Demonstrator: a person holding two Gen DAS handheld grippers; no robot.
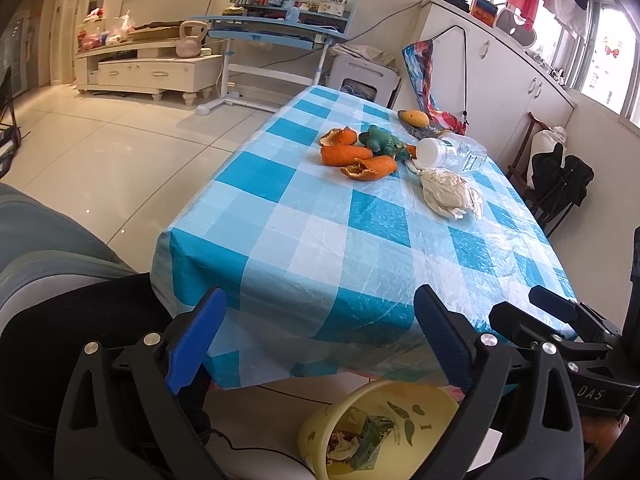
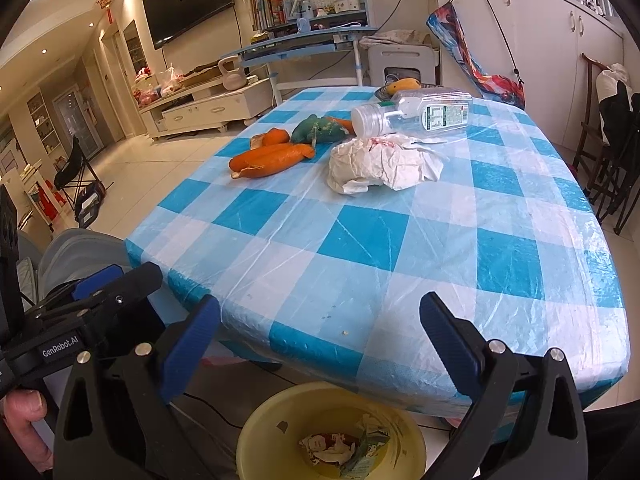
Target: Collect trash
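Observation:
Trash lies on the blue-and-white checked table [image 1: 320, 248] [image 2: 360, 240]: orange peels [image 1: 352, 156] [image 2: 268, 156], a green crumpled wrapper [image 1: 380, 140] [image 2: 320, 130], a crumpled white paper [image 1: 450, 192] [image 2: 380, 164] and an empty clear plastic bottle [image 1: 452, 152] [image 2: 416, 114] on its side. A yellow bin [image 1: 376, 428] [image 2: 332, 436] with some trash in it stands on the floor below the table's near edge. My left gripper [image 1: 320, 340] and right gripper [image 2: 320, 340] are both open and empty, side by side above the bin, short of the table edge.
A mango [image 1: 415, 118] [image 2: 404, 86] lies in a dish at the table's far end. A colourful bag [image 1: 424, 76] [image 2: 472, 52] leans on white cabinets behind. Dark chairs [image 1: 560, 184] [image 2: 612, 148] stand at the right. A grey cushioned seat [image 1: 48, 248] is at the left.

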